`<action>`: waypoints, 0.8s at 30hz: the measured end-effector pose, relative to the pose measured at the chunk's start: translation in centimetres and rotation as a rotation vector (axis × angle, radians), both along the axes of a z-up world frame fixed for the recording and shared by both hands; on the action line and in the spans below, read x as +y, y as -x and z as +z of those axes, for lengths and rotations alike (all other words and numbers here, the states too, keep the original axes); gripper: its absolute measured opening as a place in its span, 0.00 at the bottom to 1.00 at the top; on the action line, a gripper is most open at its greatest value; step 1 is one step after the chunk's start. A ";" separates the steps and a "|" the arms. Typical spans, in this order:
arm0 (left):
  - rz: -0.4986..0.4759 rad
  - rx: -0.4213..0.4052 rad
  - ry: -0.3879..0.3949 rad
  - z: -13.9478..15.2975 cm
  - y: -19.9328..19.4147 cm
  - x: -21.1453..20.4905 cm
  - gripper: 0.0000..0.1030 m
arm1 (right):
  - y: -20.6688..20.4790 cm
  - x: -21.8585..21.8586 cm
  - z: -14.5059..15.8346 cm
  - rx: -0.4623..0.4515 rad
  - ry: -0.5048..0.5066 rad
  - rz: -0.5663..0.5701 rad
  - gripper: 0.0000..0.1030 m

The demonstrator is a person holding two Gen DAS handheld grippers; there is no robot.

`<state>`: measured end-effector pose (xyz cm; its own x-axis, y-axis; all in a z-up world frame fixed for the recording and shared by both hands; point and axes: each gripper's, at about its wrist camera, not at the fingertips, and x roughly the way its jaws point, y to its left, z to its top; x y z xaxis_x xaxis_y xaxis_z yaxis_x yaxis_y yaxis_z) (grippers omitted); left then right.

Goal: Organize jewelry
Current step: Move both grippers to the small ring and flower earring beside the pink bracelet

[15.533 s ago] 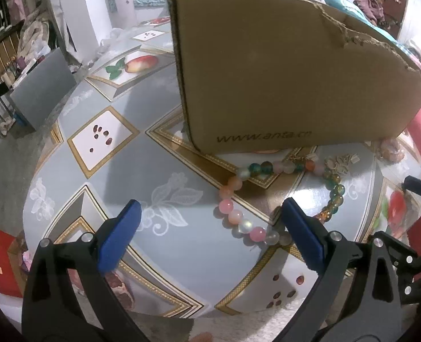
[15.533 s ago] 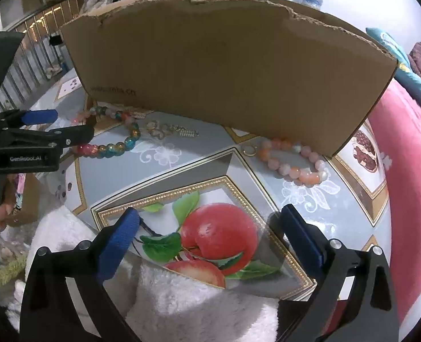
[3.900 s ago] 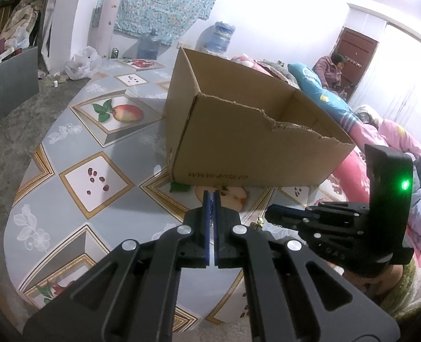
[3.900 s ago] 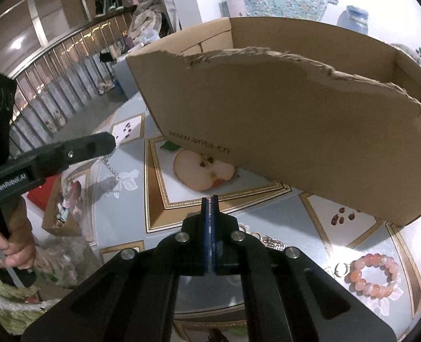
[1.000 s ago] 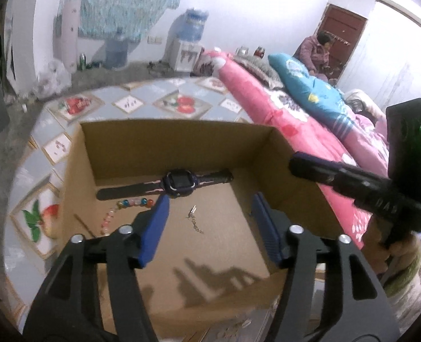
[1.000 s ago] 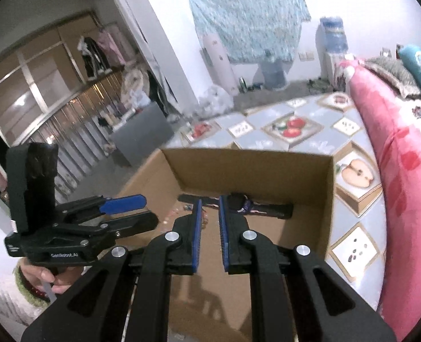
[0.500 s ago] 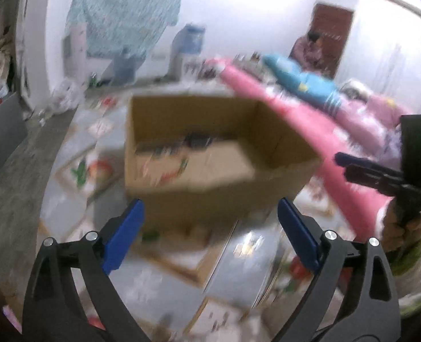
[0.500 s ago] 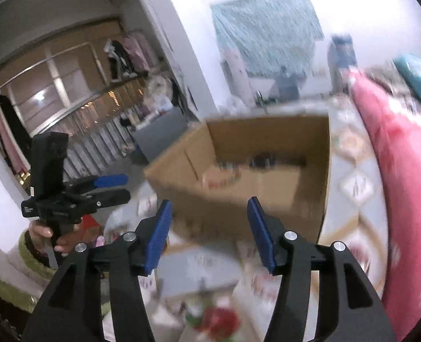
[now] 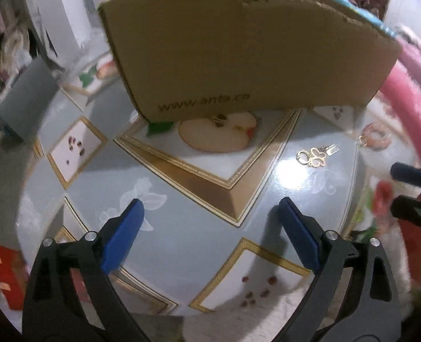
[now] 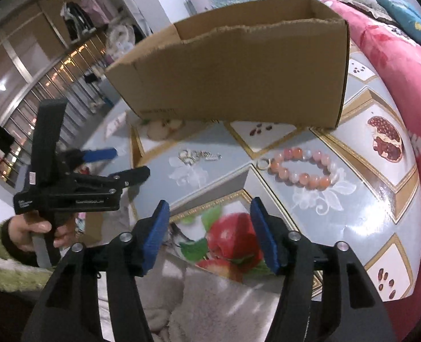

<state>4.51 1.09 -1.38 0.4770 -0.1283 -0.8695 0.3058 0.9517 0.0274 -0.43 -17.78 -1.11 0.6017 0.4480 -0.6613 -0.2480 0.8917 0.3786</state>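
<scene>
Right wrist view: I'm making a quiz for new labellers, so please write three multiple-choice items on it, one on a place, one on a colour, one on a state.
1. Where does the bead bracelet lie?
A. inside the cardboard box
B. on the table in front of the box
C. between the right tool's pads

2. What colour are the bracelet's beads?
A. pink and orange
B. black
C. dark green

3. What is between the pads of the right tool?
A. the bracelet
B. the gold charm
C. nothing

Answers:
1 B: it rests flat on the patterned table, on the near side of the cardboard box.
2 A: the beads show pink, peach and orange.
3 C: the blue pads stand apart and are opening, with only table between them; the gold charm lies farther off.
</scene>
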 end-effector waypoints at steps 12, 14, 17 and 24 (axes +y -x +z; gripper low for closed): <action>0.016 -0.049 0.033 -0.3 0.7 0.4 0.93 | -0.3 2.3 -0.8 -0.092 0.136 0.034 0.65; 0.005 -0.052 0.033 -0.4 1.0 0.2 0.93 | -0.2 2.1 -0.5 -0.122 0.115 0.035 0.65; -0.002 -0.044 0.035 -0.3 0.9 0.1 0.93 | -0.6 2.0 0.1 -0.163 0.099 0.042 0.60; -0.032 0.020 0.016 -0.4 -0.8 0.2 0.93 | -3.0 3.5 0.6 -0.187 0.099 0.128 0.36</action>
